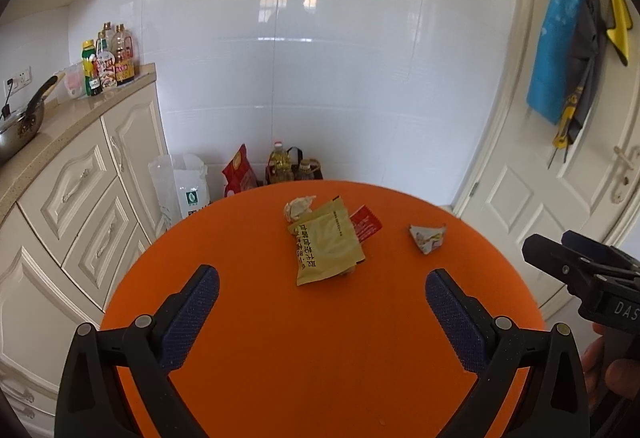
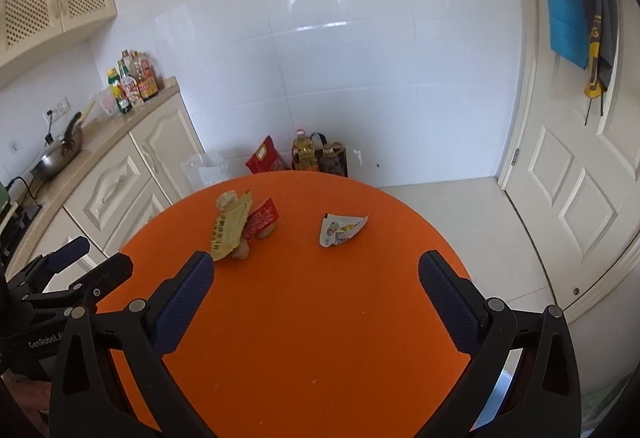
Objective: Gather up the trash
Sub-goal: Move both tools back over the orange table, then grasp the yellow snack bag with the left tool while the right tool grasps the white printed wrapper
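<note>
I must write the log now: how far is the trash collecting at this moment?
Nothing looks collected yet. Both claws, left claw and right claw, are open and empty above the orange table. Left to pick up: the yellow packet, red sachet, crumpled paper and white wrapper.

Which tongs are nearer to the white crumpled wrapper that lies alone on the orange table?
Right. The right tongs face the white wrapper almost directly; the left tongs sit further left, facing the yellow packet.
</note>
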Demonstrator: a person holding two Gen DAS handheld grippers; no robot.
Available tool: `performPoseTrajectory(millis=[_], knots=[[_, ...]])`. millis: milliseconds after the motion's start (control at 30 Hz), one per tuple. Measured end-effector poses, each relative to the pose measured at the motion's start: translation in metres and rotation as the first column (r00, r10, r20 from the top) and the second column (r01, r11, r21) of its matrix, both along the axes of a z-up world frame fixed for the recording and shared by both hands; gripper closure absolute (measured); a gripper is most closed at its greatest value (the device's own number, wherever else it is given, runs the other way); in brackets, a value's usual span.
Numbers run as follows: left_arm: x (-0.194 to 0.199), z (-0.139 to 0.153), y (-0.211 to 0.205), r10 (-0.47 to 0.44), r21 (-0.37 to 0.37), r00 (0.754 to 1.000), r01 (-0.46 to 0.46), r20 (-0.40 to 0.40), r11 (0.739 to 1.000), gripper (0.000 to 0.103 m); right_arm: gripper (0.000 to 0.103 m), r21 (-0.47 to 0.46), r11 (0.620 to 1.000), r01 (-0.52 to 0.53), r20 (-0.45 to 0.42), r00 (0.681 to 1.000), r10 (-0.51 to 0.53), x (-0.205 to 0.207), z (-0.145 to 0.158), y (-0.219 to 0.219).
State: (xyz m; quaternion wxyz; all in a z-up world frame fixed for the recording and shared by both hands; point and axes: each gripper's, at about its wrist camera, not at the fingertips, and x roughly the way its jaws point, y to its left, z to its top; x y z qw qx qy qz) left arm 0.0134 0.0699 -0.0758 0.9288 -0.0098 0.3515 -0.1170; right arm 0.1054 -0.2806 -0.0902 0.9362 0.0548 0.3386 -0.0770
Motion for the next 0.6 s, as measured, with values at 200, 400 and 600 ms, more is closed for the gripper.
performPoseTrajectory(millis=[200,400,600], knots=[[0.085,-0.033,-0.042,-0.012,0.079,0.997,0.019,-0.081,0.997,0.001,0.000,0.025,0.999,0.044,-0.087,0.995,-0.042,0.049,-0.042,-0.028],[0.174,-0.073,-0.080,0.029,0.174,0.989,-0.003,-0.147,0.985,0.001,0.000,0.040,0.997,0.070,-0.155,0.986,-0.063,0.092,-0.076,-0.048],[0.235,-0.090,-0.087,-0.012,0.021,0.974,0.018,-0.226,1.000,0.022,0.004,0.027,0.998,0.050,-0.227,0.973,-0.043,0.131,-0.111,-0.052]])
